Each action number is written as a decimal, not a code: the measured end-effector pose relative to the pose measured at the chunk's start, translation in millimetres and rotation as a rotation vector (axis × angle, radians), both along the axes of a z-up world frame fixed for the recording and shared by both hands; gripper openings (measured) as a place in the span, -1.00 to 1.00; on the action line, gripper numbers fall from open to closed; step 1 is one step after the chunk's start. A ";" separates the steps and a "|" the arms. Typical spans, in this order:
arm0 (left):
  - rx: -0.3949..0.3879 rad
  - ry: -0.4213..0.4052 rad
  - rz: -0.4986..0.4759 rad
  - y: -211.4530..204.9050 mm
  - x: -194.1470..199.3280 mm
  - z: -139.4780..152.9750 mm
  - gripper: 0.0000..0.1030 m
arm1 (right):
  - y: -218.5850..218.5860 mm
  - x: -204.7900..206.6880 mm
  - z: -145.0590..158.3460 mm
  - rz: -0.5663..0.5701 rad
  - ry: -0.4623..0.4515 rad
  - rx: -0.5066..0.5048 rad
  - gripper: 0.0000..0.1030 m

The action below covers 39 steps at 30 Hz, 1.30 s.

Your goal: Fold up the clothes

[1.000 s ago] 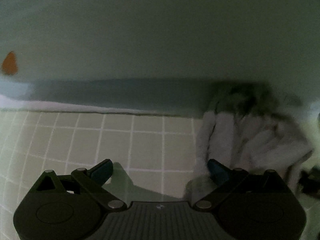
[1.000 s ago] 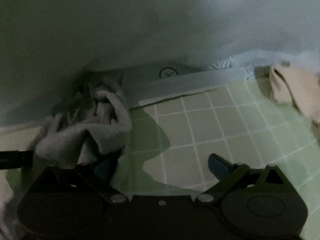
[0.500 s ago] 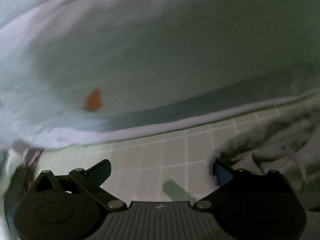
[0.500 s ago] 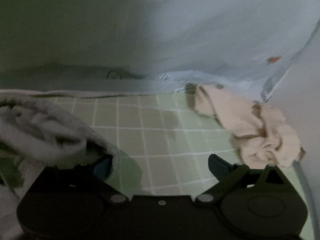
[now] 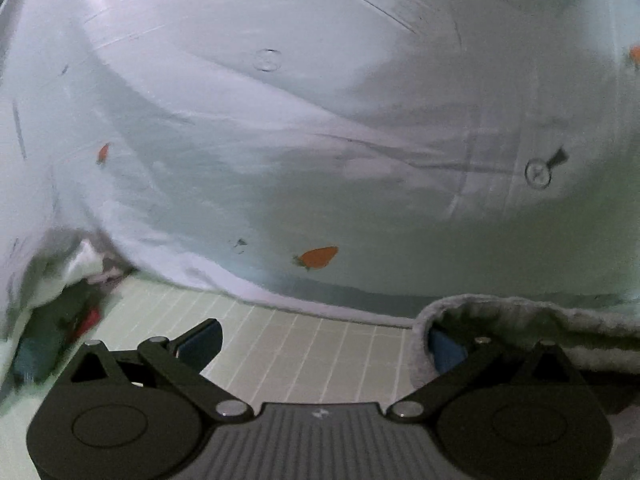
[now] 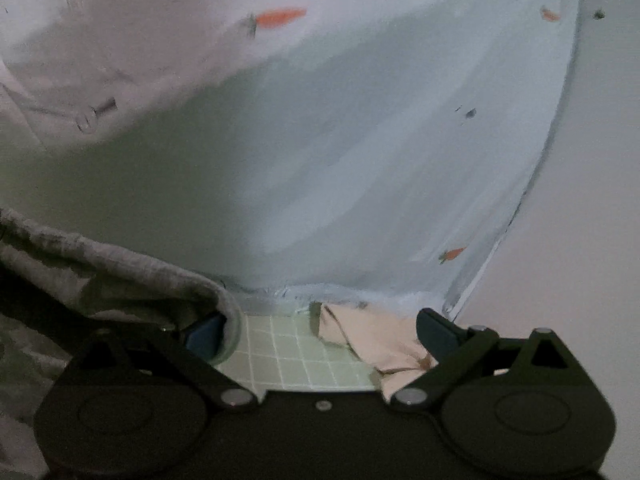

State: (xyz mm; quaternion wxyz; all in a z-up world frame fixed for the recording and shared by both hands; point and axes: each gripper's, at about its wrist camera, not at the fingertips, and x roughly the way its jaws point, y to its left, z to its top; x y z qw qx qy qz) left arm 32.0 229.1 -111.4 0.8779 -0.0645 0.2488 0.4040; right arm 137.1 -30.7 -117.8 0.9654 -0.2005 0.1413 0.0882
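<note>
Two grippers — the left gripper (image 5: 320, 338) and the right gripper (image 6: 320, 326). One grey garment (image 5: 532, 320) over each gripper's inner finger, one beige garment (image 6: 376, 338) ahead of the right gripper, one pale blue sheet (image 5: 320, 140) beyond — three orange carrot prints (image 5: 318, 257) in either view.

Left black plastic two-finger gripper (image 5: 320, 344): we see blue pads, silver pivot screws, ribbed grey centre plate, round embossed side discs | Right black plastic two-finger gripper (image 6: 320, 332): we see blue pads, silver pivot screws, smooth dark body
</note>
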 end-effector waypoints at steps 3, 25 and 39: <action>-0.040 -0.027 0.003 -9.1 -35.1 -0.1 1.00 | -14.3 -32.2 5.7 0.006 -0.010 0.023 0.95; -0.297 0.223 -0.219 -52.0 -118.9 -40.2 0.99 | -47.0 -101.8 -49.2 0.062 0.323 -0.003 0.96; -0.380 0.169 -0.191 -30.9 -111.4 -50.4 0.99 | -21.5 -88.2 -50.5 0.142 0.435 0.135 0.97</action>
